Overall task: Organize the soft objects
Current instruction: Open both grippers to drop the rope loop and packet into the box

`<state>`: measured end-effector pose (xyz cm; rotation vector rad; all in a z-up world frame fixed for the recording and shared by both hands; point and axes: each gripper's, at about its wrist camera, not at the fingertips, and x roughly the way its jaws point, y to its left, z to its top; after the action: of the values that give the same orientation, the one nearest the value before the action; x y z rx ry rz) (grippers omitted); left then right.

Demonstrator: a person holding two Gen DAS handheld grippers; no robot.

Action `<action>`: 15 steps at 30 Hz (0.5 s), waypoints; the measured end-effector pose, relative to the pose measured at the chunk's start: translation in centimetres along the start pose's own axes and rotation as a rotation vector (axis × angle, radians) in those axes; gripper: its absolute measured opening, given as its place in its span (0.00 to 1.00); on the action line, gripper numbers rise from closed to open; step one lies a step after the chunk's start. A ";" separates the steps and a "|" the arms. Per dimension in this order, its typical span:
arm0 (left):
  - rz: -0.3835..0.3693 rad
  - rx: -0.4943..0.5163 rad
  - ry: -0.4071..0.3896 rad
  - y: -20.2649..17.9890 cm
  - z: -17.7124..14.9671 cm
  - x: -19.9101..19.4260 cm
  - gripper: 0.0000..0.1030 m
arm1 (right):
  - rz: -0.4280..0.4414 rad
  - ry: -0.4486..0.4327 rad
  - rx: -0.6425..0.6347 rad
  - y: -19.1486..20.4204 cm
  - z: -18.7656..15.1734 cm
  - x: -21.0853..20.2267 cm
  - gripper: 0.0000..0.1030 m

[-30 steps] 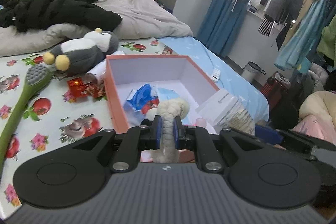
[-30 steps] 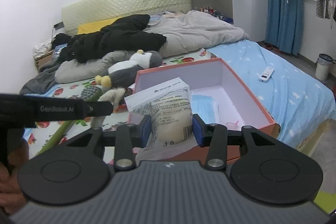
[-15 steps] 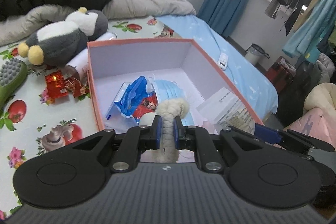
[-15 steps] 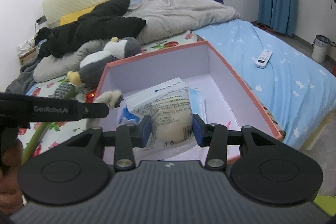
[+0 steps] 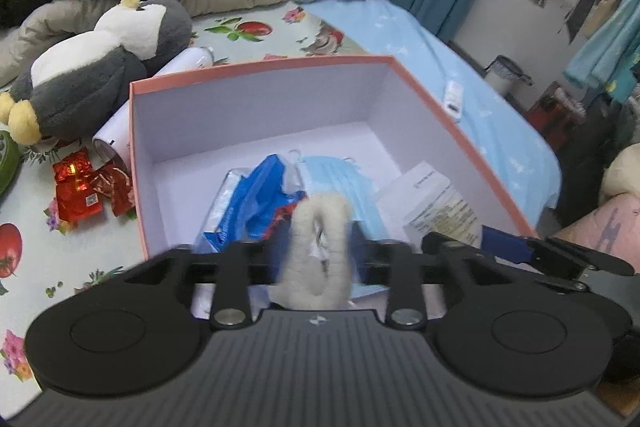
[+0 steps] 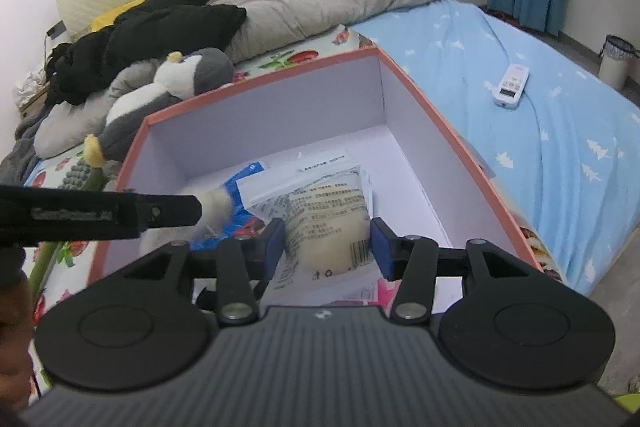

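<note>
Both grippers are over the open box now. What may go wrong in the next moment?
1. The left gripper looks open around the fluffy white piece, blurred; it may drop onto the blue packet and face masks.
2. The right gripper flanks the sealed pouch beside the other tool; they might collide inside the box.

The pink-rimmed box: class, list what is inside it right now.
The box holds a blue packet and a light blue face mask. The fluffy cream toy and sealed bag hang over it between the grippers' fingers, hiding the floor beneath.
</note>
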<state>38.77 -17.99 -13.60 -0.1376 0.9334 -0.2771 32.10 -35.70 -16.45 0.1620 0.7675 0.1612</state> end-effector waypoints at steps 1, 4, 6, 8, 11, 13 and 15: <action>0.008 -0.003 0.003 0.2 0.1 0.3 0.52 | -0.002 0.007 0.002 -0.1 0.1 0.3 0.51; 0.003 -0.001 -0.004 0.6 0.1 0.4 0.52 | -0.001 0.013 0.017 -0.3 0.0 0.4 0.51; 0.011 0.004 -0.006 0.8 0.0 0.2 0.52 | -0.001 0.013 0.019 -0.2 -0.1 0.0 0.52; 0.007 -0.002 -0.012 0.8 -0.2 -0.4 0.52 | -0.001 0.006 0.021 0.0 -0.2 -0.6 0.52; 0.005 0.002 -0.029 0.7 -0.5 -1.8 0.52 | -0.004 -0.010 0.019 0.4 -0.4 -1.8 0.52; -0.001 0.003 -0.044 0.6 -1.1 -3.2 0.52 | -0.003 -0.023 0.019 0.8 -0.5 -2.9 0.52; -0.006 0.004 -0.057 0.6 -1.5 -4.5 0.52 | -0.003 -0.037 0.019 1.2 -0.8 -4.0 0.52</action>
<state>35.11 -16.11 -11.18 -0.1438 0.8765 -0.2793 28.63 -35.29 -14.03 0.1816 0.7322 0.1477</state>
